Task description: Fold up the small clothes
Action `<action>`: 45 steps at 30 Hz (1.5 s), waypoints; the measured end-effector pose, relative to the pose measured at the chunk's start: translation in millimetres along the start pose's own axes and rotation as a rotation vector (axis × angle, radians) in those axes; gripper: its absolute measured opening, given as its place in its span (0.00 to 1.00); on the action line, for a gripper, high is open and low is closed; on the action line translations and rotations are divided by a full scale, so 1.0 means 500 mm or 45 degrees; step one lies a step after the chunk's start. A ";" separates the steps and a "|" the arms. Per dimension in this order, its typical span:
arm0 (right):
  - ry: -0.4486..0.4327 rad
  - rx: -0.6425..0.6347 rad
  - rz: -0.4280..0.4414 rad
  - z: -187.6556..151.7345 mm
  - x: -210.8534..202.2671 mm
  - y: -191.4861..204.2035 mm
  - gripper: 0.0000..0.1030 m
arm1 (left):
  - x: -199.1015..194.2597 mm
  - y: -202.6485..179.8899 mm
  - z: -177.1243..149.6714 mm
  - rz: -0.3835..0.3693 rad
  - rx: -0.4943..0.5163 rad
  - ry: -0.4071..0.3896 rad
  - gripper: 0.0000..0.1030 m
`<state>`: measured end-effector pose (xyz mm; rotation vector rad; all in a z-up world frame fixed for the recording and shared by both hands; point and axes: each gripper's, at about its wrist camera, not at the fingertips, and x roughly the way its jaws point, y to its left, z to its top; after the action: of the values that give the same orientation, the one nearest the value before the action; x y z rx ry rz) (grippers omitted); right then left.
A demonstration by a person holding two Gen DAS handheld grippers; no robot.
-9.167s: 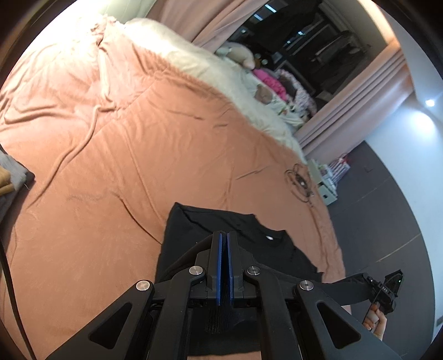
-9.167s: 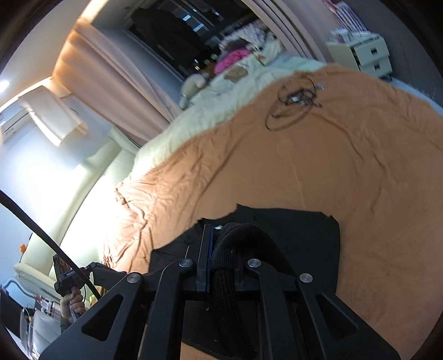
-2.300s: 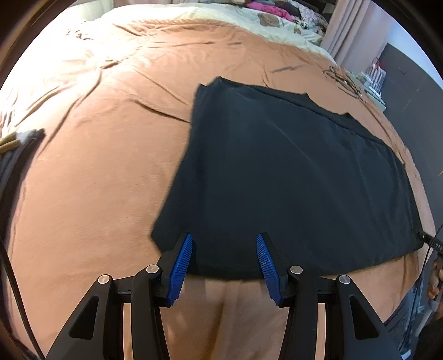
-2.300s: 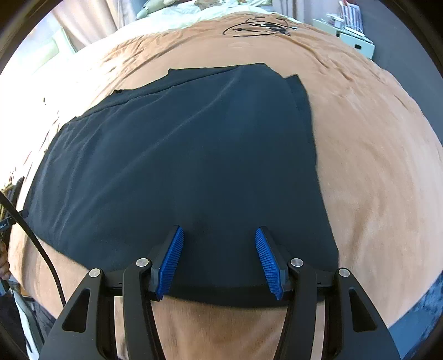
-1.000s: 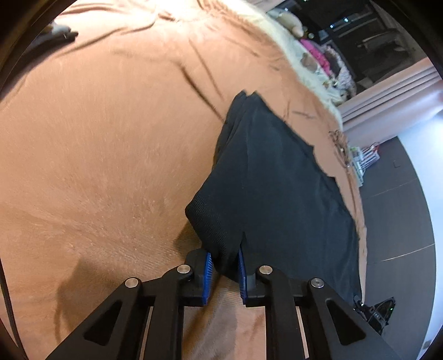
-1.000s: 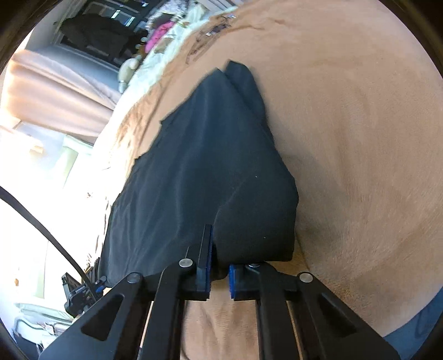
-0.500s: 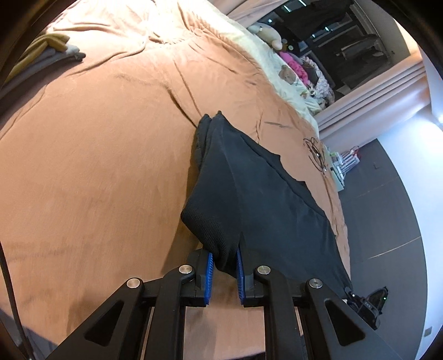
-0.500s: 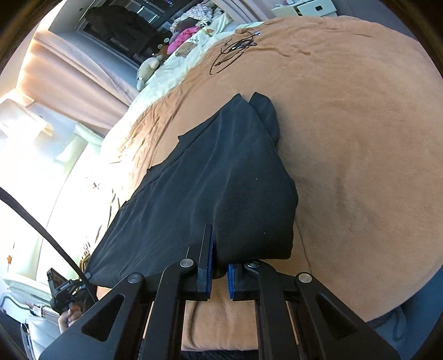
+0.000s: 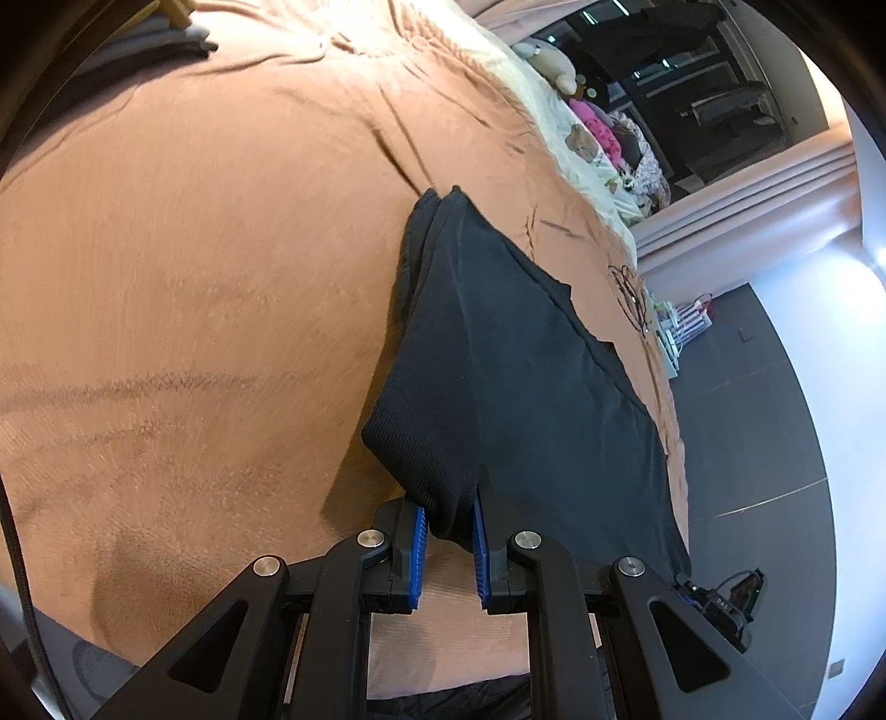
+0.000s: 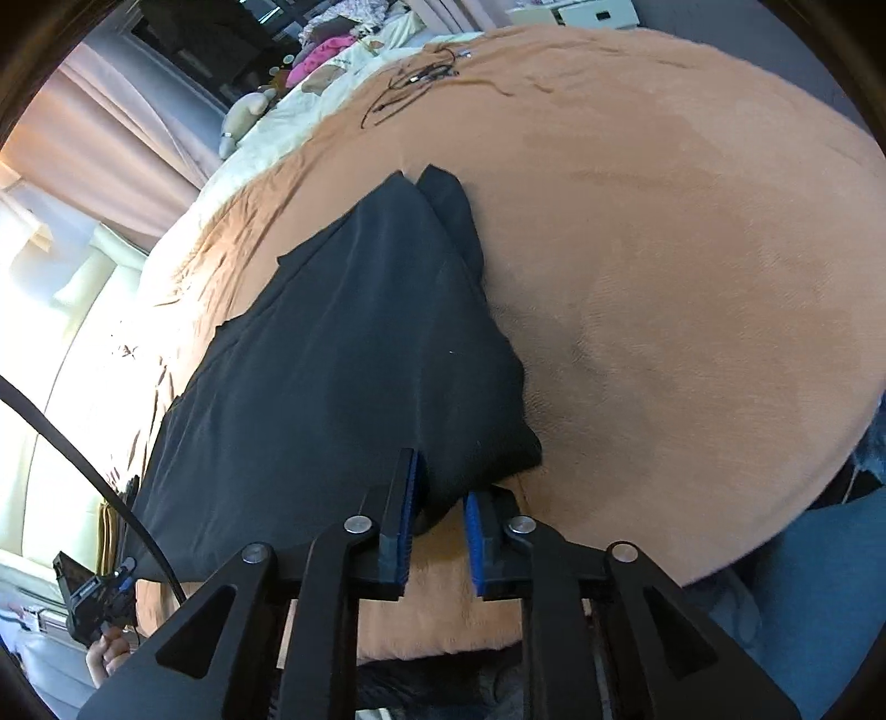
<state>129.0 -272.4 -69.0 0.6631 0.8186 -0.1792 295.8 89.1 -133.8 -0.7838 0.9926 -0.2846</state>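
Observation:
A black T-shirt [image 9: 531, 354] lies on the orange-brown bedspread [image 9: 194, 266], its near hem lifted off the bed. My left gripper [image 9: 448, 548] is shut on the hem's left corner, blue pads pinching the cloth. In the right wrist view the same black T-shirt [image 10: 332, 343] stretches away, and my right gripper [image 10: 437, 531] is shut on the hem's right corner. The shirt's far end with the sleeves rests on the bed. Each wrist view shows the other gripper low at the frame's edge.
A tangle of dark cable [image 10: 415, 83] lies on the bedspread beyond the shirt. Soft toys and pink clothes [image 9: 598, 127] sit on the cream cover at the head of the bed. Folded clothes [image 9: 171, 33] lie at the far left. A white drawer unit [image 10: 581, 11] stands past the bed.
Both grippers have lifted the hem corners a little higher and carried them farther from the bed edge; the shirt hangs tauter. Both stay shut on the cloth.

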 end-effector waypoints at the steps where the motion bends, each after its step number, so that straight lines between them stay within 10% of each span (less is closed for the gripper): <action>1: -0.011 -0.028 -0.041 0.001 -0.011 0.010 0.21 | 0.004 -0.001 -0.001 -0.004 -0.003 0.000 0.14; 6: -0.132 -0.077 -0.137 -0.016 -0.072 0.060 0.57 | 0.006 0.010 -0.007 -0.039 -0.011 -0.002 0.14; 24: 0.003 -0.567 -0.014 -0.130 0.038 0.440 0.57 | 0.002 0.051 -0.016 -0.137 -0.053 0.013 0.15; 45: 0.250 -0.777 -0.044 -0.145 0.258 0.472 0.47 | -0.019 0.028 -0.020 -0.165 -0.051 0.010 0.15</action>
<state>264.8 -29.5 -85.7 0.0910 1.0116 0.1084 280.6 99.4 -140.9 -0.8858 0.9590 -0.3812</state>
